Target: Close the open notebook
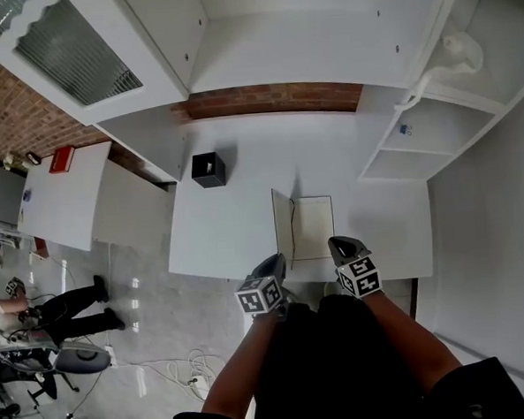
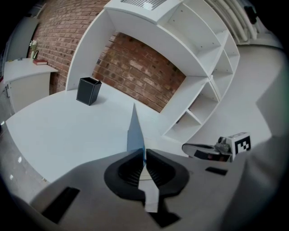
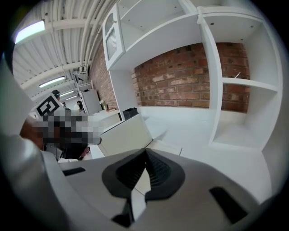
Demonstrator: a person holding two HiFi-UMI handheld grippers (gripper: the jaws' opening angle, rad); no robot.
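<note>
Head view: notebook lies on the white table near its front edge, right of centre. Right page flat. Left cover is lifted, standing roughly upright on the spine. Left gripper is at the cover's near edge; right gripper is at the notebook's near right corner, whether touching I can't tell. Black box sits further back on the table, well apart from the notebook. Shelf unit stands to the right, brick wall behind the table.

Left gripper view: jaws nearly together, clamped on the cover, which shows edge-on as a thin sheet rising straight out from between the pads. Right gripper is in view to the right, low over the table. Black box is far left on the table, in front of the brick.

Right gripper view: jaws fully together, nothing between them. Just past the tips is the notebook: lifted cover on the left, tilted up, and flat page to its right, the two meeting at the spine. Black box is behind the cover. Shelf unit compartments fill the right side.
</note>
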